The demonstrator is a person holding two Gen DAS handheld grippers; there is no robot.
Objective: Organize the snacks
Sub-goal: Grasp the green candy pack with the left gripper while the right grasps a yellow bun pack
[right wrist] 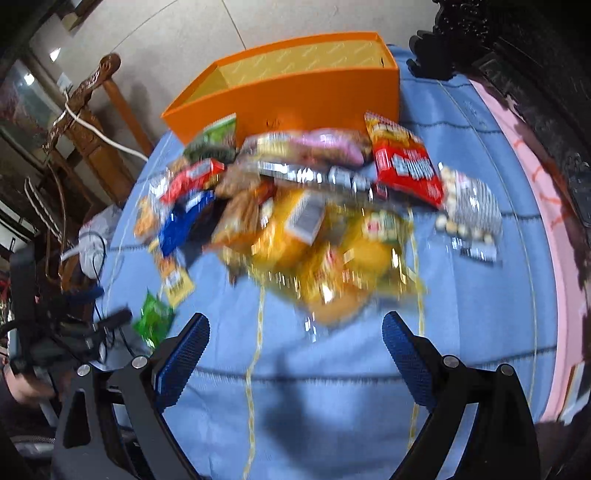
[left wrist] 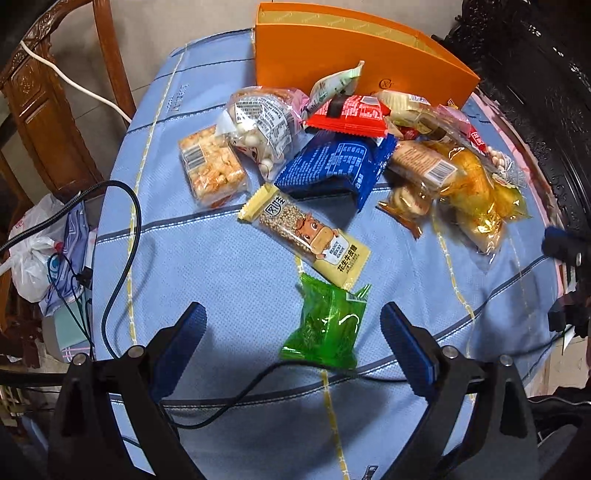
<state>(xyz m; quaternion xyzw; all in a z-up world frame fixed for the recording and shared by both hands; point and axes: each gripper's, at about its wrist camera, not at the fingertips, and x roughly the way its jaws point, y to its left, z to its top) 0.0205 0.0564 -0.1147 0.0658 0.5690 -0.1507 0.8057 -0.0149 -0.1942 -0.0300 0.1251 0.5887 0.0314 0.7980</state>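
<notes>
A: Upper left of the left wrist view, a carved wooden chair [left wrist: 40, 110] in warm brown, with a white cable [left wrist: 74, 83] draped over it.

B: Behind it, a pale tiled floor [left wrist: 177, 22] along the top edge. The right wrist view is blurred, but shows the same floor [right wrist: 192, 33] top centre.

A: The surface wears a light blue cloth [left wrist: 229, 266] with dark stripes and yellow dashed lines; a pink edge [right wrist: 554, 206] runs down the right side.

B: Far right, dark ornately carved furniture [left wrist: 535, 74], almost black.

A: Lower left, a white plastic bag [left wrist: 31, 258] sits on the floor among black cables.
</notes>
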